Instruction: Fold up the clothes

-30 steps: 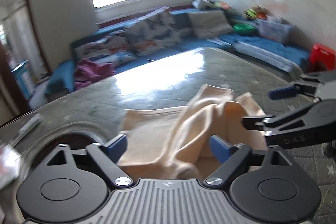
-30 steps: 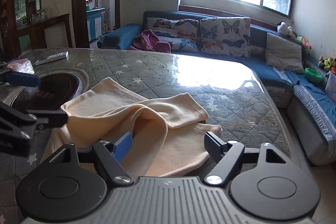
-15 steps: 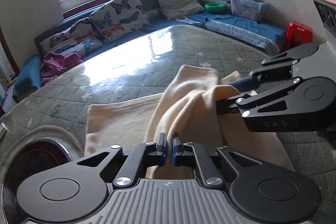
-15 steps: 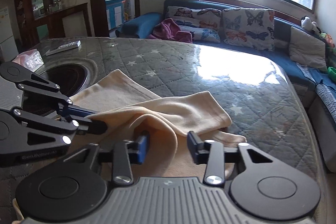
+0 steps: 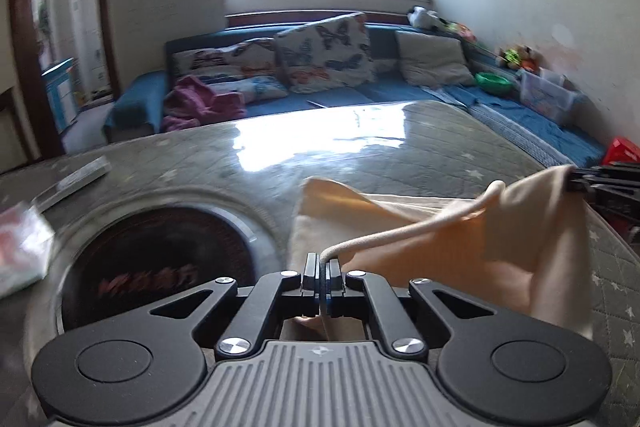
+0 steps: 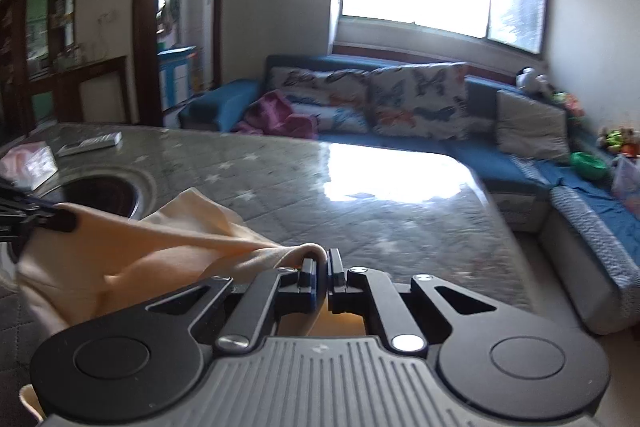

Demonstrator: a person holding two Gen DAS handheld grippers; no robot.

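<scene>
L gripper [image 5: 321,264] clamped on hem of cream garment [image 5: 516,227]; R gripper [image 6: 320,261] likewise pinching a fold, jaws just closed. Cloth lifted betw. them, rest trailing on quilted table [image 5: 400,151], probably touching.

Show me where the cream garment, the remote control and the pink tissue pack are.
cream garment [image 5: 516,227], left wrist view, on the lifted fold.
remote control [image 6: 90,143], right wrist view, on its middle.
pink tissue pack [image 6: 28,163], right wrist view, on its front face.
</scene>
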